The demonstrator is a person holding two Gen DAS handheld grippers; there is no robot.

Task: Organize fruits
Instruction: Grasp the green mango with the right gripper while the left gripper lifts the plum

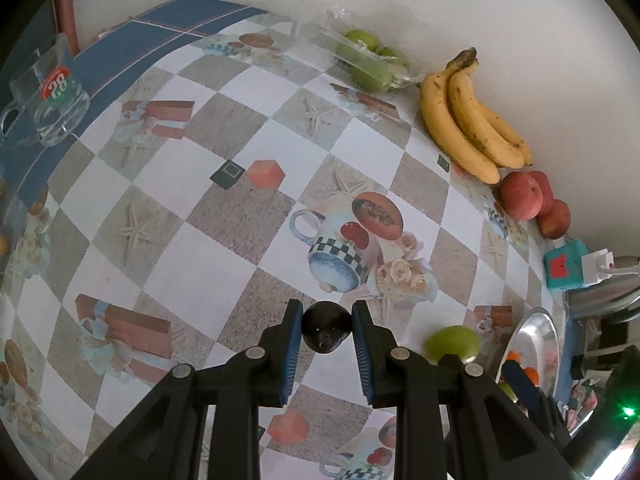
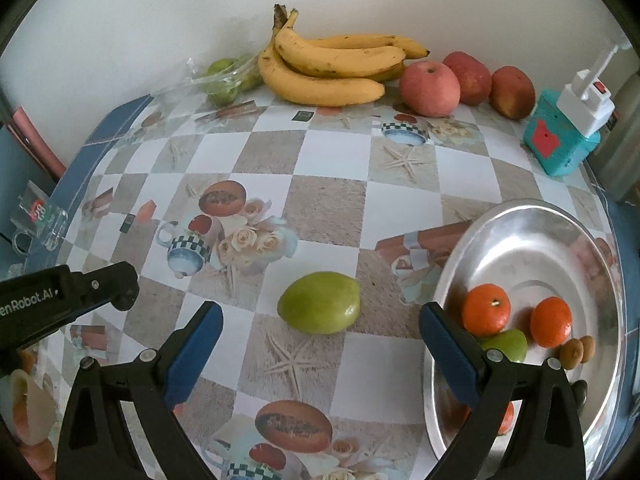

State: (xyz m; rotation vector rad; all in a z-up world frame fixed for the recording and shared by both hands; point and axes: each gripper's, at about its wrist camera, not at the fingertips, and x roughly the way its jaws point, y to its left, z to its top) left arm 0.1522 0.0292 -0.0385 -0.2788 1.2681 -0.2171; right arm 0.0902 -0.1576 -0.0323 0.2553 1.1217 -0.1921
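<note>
Two blue-padded black grippers are seen over a glossy checked tablecloth (image 2: 328,208) printed with starfish, mugs and roses. The left gripper (image 1: 326,330) is clamped on a small, smooth, dark rounded fruit (image 1: 325,331), which is pinched between the pads above the cloth. The right gripper (image 2: 320,350) is spread wide and holds nothing; a waxy green oval fruit (image 2: 319,302) lies on the cloth just ahead of the gap between its fingers, untouched. On the left gripper's body, seen from the right wrist, part of a white print, "enRobot.AI", can be read. To the right, a shiny round metal plate (image 2: 532,232) carries two dimpled tangerines (image 2: 486,310), a green fruit (image 2: 507,345) and two small brown ones (image 2: 576,351). Farther left, a clear glass mug (image 1: 52,92) bears a red and green "28" label. Against the white wall, bagged green fruits (image 1: 368,60), a curved bunch of speckled bananas (image 2: 332,72), three red apples (image 2: 430,88) and a teal box (image 2: 560,140) are lined up.
</note>
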